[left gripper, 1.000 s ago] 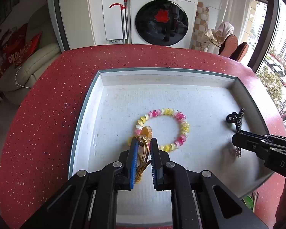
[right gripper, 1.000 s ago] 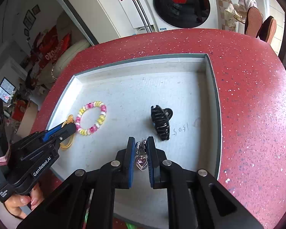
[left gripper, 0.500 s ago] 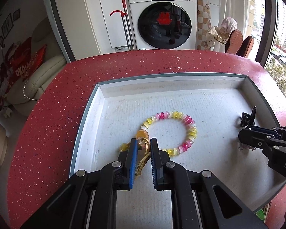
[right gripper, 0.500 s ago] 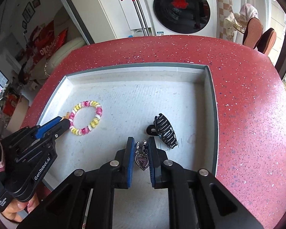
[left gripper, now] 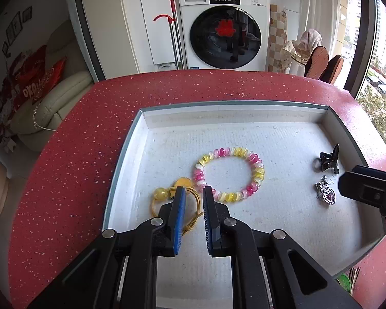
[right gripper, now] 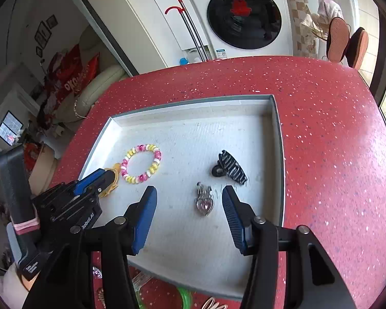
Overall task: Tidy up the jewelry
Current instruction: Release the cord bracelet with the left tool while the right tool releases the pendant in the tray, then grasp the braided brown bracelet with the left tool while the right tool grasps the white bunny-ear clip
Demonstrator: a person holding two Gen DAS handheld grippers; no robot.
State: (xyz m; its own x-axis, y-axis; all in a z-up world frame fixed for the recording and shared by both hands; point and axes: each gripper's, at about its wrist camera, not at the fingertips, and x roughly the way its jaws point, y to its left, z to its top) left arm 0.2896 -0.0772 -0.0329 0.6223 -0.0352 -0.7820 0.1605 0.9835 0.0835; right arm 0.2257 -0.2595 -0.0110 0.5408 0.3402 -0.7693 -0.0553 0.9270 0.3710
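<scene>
Half a second ago my right gripper [right gripper: 189, 193] was pinched on the silver charm with the pink heart stone [right gripper: 204, 200]; now its blue-padded fingers [right gripper: 146, 215] stand wide apart and the charm lies free on the white floor of the shallow grey-rimmed tray [right gripper: 276, 139], between the two pads and touching neither. My left gripper [left gripper: 193, 193] has also let go: its jaws, which were closed on the yellow cord hair tie with the amber beads [left gripper: 167, 195], now stand slightly apart, and the cord lies loose on the tray floor beneath and between them. Both tools have pulled back toward me, so the tray sits farther off in each view.

From the left wrist view, the left gripper points toward twelve o'clock, low over the tray's near-left area, its tips just short of the pink, yellow and white coiled plastic bracelet [left gripper: 229, 175], which lies at about one o'clock from them. The right gripper [left gripper: 347, 184] enters from three o'clock, its tip just beside the charm [left gripper: 325, 191].

From the right wrist view, the black plastic claw hair clip [right gripper: 230, 167] rests at one o'clock from the charm, close to it; I cannot tell whether they touch. The bracelet [right gripper: 141, 163] sits at ten o'clock, well apart. All four pieces lie in the tray, which sits on the red speckled table [right gripper: 321, 118].
</scene>
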